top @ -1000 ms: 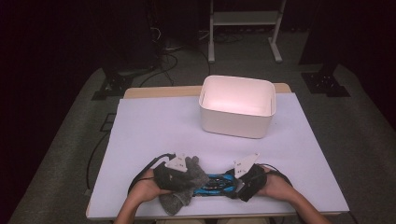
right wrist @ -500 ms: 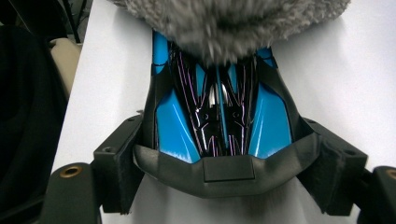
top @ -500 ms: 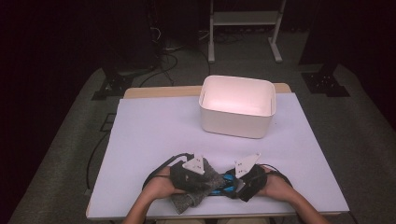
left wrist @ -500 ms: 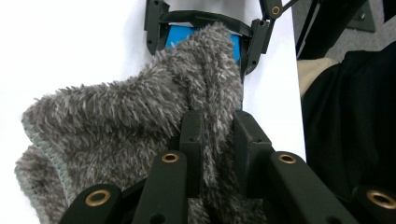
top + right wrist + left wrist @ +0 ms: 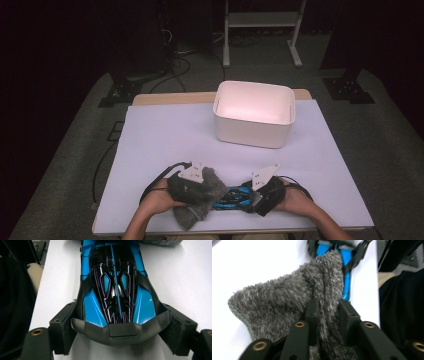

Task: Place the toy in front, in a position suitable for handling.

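White bin (image 5: 253, 120) stands well beyond toy car (image 5: 234, 196).

Grey cloth (image 5: 287, 297): thick, fuzzy pile, matt, rough-looking, stitched hem at edge. Toy car (image 5: 116, 282): glossy plastic, bright blue body with black panels, thin purple lines, sharp highlights on smooth shell; rear bumper duller dark grey. Left gripper (image 5: 328, 322) and right gripper (image 5: 117, 337): matt black plastic jaws, brass-coloured metal inserts; right jaws faced with dark, felt-like pads. Bench (image 5: 165, 135): smooth, matt pale cover, bare wood strip at far edge. Bin (image 5: 252, 131): smooth white plastic, slight sheen.
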A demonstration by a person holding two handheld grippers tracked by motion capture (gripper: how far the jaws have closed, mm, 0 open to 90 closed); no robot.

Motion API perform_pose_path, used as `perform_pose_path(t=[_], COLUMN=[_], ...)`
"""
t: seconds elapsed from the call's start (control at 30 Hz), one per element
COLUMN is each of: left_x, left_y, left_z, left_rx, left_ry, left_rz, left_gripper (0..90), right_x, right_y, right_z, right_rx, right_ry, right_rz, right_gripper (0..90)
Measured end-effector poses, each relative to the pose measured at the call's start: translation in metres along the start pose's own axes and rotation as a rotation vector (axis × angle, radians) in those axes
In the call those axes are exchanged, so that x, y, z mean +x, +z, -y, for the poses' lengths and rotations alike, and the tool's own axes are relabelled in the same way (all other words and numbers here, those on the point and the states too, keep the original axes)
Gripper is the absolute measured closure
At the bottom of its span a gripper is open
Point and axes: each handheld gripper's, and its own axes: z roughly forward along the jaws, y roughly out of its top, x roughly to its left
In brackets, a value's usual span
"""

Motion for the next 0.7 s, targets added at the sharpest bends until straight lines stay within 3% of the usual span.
perform_pose_path(t=[0.03, 0.1, 0.13, 0.27, 0.47, 0.53, 0.67, 0.7], left_x=[-0.003, -0.005, -0.006, -0.003, 0.002, 0.004, 0.002, 0.001], left_y=[-0.002, -0.002, -0.001, 0.010, 0.020, 0.023, 0.028, 0.028], left_z=[-0.005, -0.007, -0.012, -0.014, -0.012, -0.013, -0.017, -0.019], left_rx=[-0.046, -0.062, -0.070, -0.042, -0.035, -0.028, -0.004, 0.007], left_ry=[0.005, -0.001, -0.009, -0.028, -0.051, -0.059, -0.026, -0.010], left_rz=[0.011, 0.006, -0.029, -0.057, -0.034, -0.018, -0.017, -0.024], left_gripper=[60.8, 56.6, 42.4, 31.8, 39.6, 48.4, 64.3, 64.3], right_x=[0.000, 0.000, 0.000, -0.003, -0.003, -0.003, -0.005, -0.005], right_y=[0.000, 0.000, 0.000, -0.001, -0.007, -0.011, -0.012, -0.012], right_z=[0.000, 0.000, -0.001, 0.000, 0.001, 0.004, 0.005, 0.005], right_rx=[-0.001, -0.001, 0.002, -0.011, 0.005, 0.001, 0.004, 0.008], right_ry=[0.004, 0.009, 0.013, 0.041, 0.039, 0.046, 0.048, 0.042], right_rz=[-0.001, -0.003, -0.005, -0.032, -0.022, -0.026, -0.042, -0.040], right_gripper=[21.8, 21.5, 20.7, 19.7, 18.9, 19.3, 23.1, 23.2])
